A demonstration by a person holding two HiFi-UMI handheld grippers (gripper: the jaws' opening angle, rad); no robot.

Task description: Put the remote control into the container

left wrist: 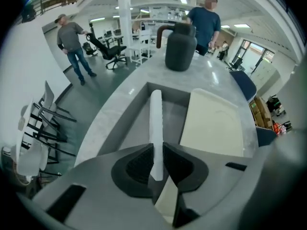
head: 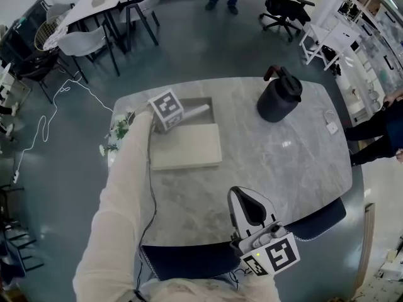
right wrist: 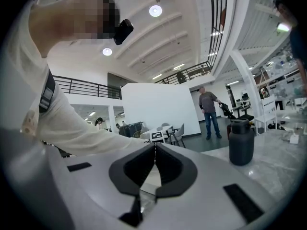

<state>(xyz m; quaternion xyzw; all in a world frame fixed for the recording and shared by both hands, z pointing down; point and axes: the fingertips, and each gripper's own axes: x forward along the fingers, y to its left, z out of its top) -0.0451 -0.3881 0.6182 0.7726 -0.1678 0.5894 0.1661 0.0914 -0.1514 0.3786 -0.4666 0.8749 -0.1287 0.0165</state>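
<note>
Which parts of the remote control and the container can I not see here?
Buttons of the slim white remote control: the left gripper view shows only its narrow edge, and the head view shows it too small.
Its near end: covered by the left tongs closed on it.
Left part of the grey rectangular container: hidden in the head view by the marker cube and sleeve.
Whether its far tip touches the container floor: unclear in both views.

A grey marble-patterned bench stands on a dark grey-green floor. Under its near edge sit dark blue chairs. At the upper left a white table is ringed by white chairs. A black office chair and white shelving stand at the upper right. A white cable trails over the floor. Overhead, round lights shine from a white ceiling, and a railed mezzanine runs beside a white wall.
</note>
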